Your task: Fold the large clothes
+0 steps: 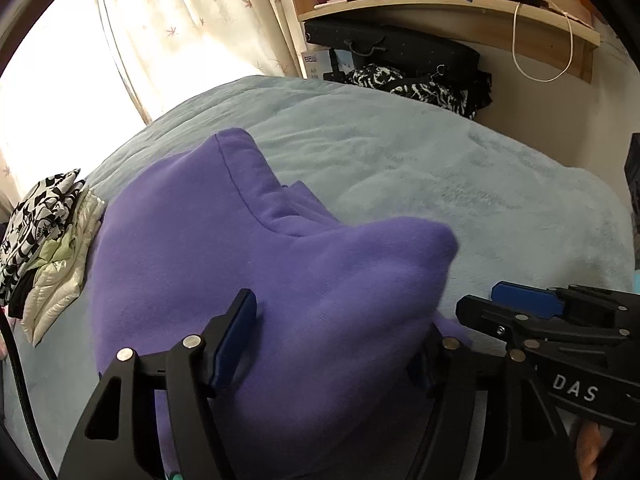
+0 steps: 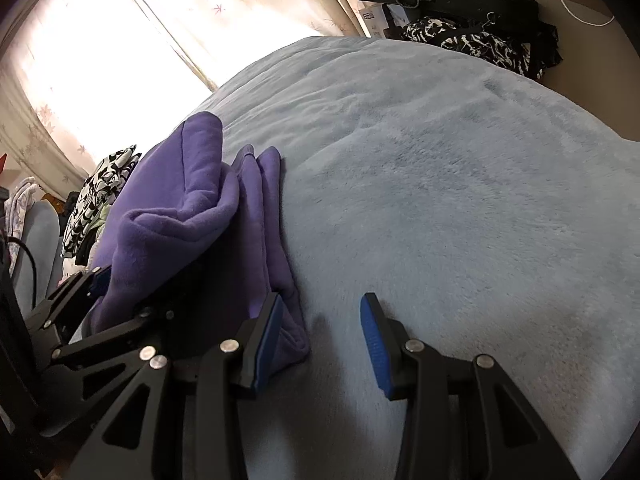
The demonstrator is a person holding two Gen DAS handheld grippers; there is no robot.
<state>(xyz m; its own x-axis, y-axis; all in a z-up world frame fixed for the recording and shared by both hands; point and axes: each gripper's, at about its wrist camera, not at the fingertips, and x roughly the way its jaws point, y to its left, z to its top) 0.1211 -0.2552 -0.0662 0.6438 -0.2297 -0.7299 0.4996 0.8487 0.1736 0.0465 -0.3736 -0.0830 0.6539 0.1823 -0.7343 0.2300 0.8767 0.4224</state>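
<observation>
Garment: a purple hoodie (image 1: pixel 224 248) lies bunched and partly folded on a pale blue blanket (image 1: pixel 420 168) covering the bed.
Left gripper (image 1: pixel 340 332): jaws apart, with the hoodie's cloth bulging up between them; the pads do not press it.
Right gripper (image 2: pixel 320 332): jaws apart over bare blanket, holding nothing; its left finger (image 2: pixel 266 344) sits just beside the hoodie's near edge.
Left of hoodie: a pile of folded clothes (image 1: pixel 48 240).
Far side: a black case (image 1: pixel 392 54) under a wooden shelf (image 1: pixel 440 4).
</observation>
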